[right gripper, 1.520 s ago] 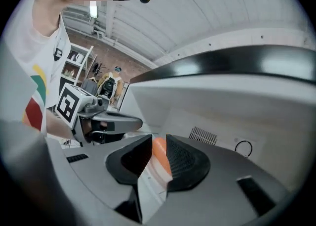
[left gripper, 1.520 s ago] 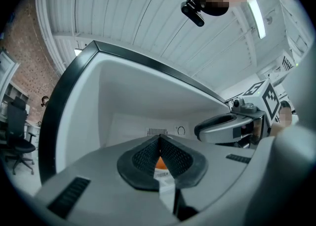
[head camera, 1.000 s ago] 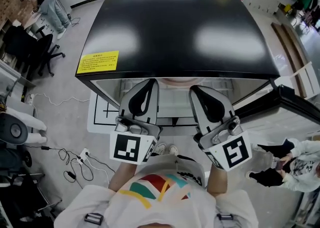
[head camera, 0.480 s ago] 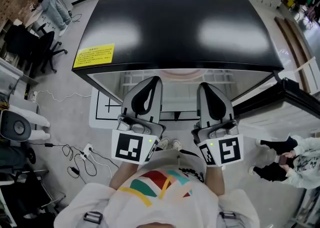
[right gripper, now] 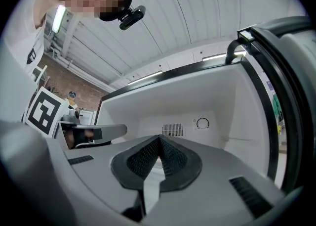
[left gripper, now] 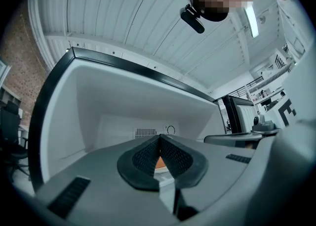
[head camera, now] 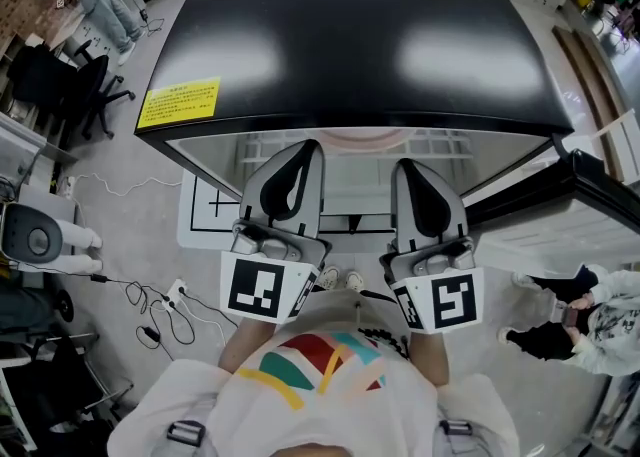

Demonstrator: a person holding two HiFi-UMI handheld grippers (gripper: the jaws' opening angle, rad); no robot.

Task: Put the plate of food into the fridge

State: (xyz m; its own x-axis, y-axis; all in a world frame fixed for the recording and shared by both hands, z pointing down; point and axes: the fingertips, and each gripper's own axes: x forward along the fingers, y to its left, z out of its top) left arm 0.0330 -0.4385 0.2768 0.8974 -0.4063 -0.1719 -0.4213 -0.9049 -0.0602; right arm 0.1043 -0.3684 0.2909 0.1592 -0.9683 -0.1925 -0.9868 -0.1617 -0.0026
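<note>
We see the left gripper (head camera: 303, 152) clenched, its dark ribbed pads (left gripper: 146, 156) drawn together at the tips on the rim of the plate (left gripper: 162, 169). A patch of orange food (left gripper: 159, 162) shows in the narrow gap just behind those tips. Beside it, to its right, the right gripper (head camera: 401, 167) is likewise pinched shut. Its own view (right gripper: 159, 140) shows the pads meeting at the tips over something pale, which we take to be the other side of the same rim, though little of it can be made out.

From above, the plate's pinkish edge (head camera: 355, 136) lies just ahead of and between the two sets of jaws, under the front lip of the fridge (head camera: 350, 35). Both grippers reach side by side into its white open compartment. Straight ahead of the jaws, on the back wall, sit a small vent grille (right gripper: 173, 129) and a round dial (right gripper: 202, 123). A wire shelf (head camera: 445, 145) shows to the right gripper's outer side, and the open fridge door (head camera: 590, 195) stands farther out that way. A yellow label (head camera: 180, 103) marks the black top, out beyond the left gripper.
</note>
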